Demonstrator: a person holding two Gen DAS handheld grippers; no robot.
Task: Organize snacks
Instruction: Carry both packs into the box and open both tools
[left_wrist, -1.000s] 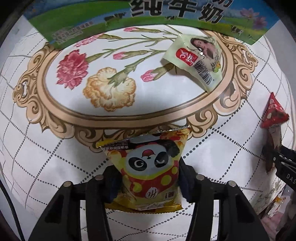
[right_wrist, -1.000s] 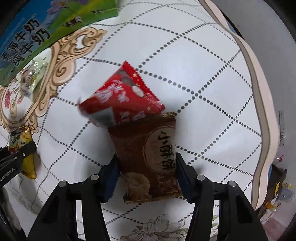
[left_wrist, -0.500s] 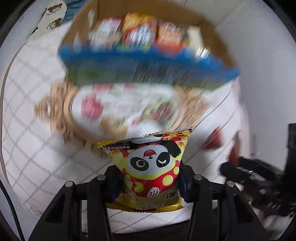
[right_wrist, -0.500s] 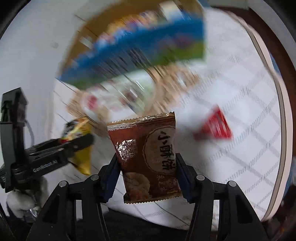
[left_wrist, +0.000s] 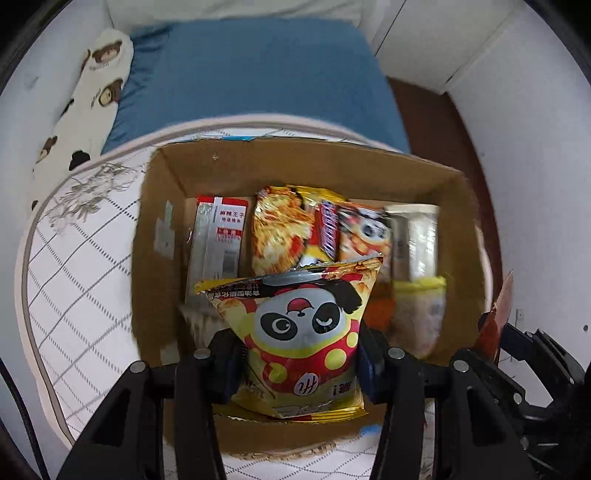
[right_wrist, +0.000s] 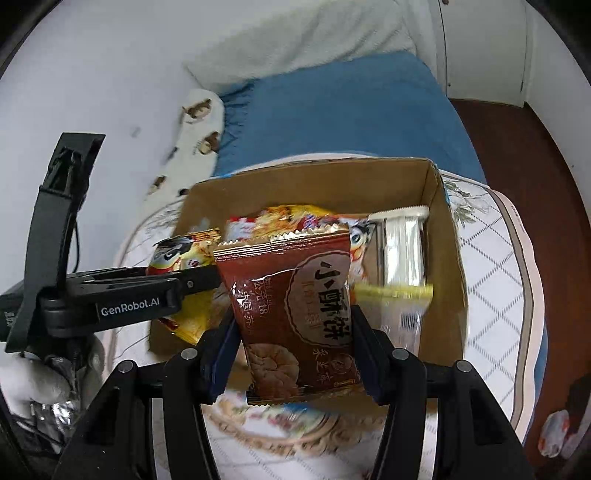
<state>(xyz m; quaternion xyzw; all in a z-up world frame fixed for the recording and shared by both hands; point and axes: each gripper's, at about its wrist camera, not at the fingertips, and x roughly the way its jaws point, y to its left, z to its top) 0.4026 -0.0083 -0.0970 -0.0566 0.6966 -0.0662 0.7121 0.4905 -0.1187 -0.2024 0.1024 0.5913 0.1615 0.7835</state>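
My left gripper (left_wrist: 301, 354) is shut on a yellow panda snack bag (left_wrist: 299, 332) and holds it over the near side of an open cardboard box (left_wrist: 310, 162). My right gripper (right_wrist: 295, 347) is shut on a brown biscuit packet (right_wrist: 295, 306) and holds it above the same box (right_wrist: 443, 229). The box holds several upright snack packets (left_wrist: 280, 229). In the right wrist view the left gripper (right_wrist: 199, 280) reaches in from the left with the panda bag (right_wrist: 184, 254). The brown packet's edge (left_wrist: 498, 310) shows at the right of the left wrist view.
The box stands on a round table with a white diamond-pattern cloth (left_wrist: 74, 266), its edge close behind the box. A blue bed (left_wrist: 251, 77) and a bear-print pillow (left_wrist: 85, 103) lie beyond. Brown floor (right_wrist: 517, 155) and white walls are at the right.
Both grippers have lifted their packets off the tablecloth and swung up over the open box. The red packet and green packet on the cloth are out of view.
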